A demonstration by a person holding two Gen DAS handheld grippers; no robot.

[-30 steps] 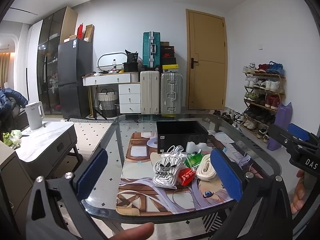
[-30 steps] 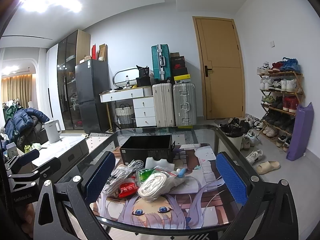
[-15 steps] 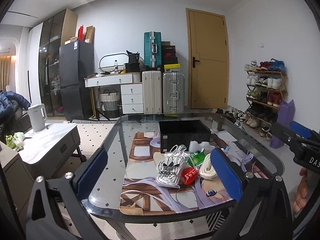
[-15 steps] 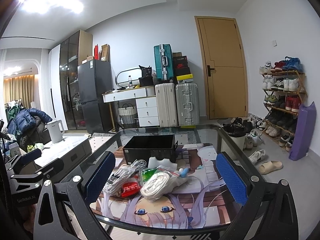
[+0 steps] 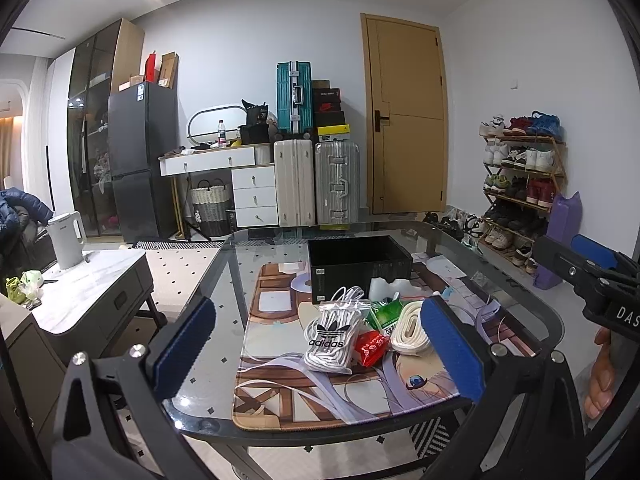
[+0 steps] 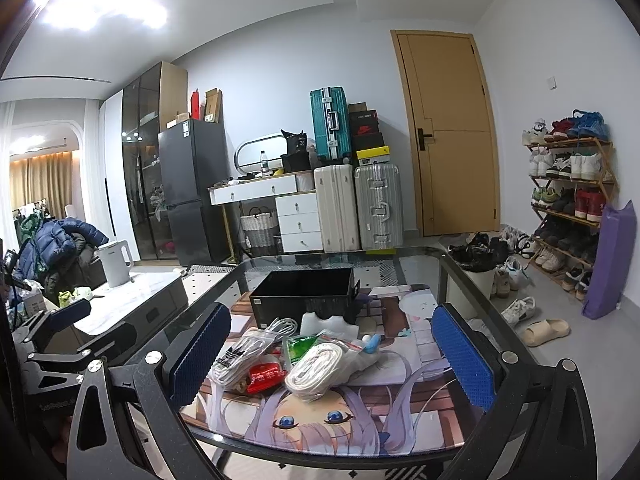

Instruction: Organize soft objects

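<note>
My left gripper [image 5: 316, 350] and right gripper [image 6: 330, 354] both hover short of tabletop [image 5: 224, 312], jaws spread, empty. Soft packets [image 5: 352, 328] heaped on mat, just before open black box [image 5: 358, 262], likely destination.

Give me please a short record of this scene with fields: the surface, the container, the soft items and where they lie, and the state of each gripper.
surface: glass table with an anime-print mat on it
container: black box, open top, at the far end of the mat; inside not visible
soft items: adidas bag of white cord, red packet, green packet, bag of cream strap, piled on the mat in front of the box
left gripper: open, holding nothing
right gripper: open, holding nothing
</note>
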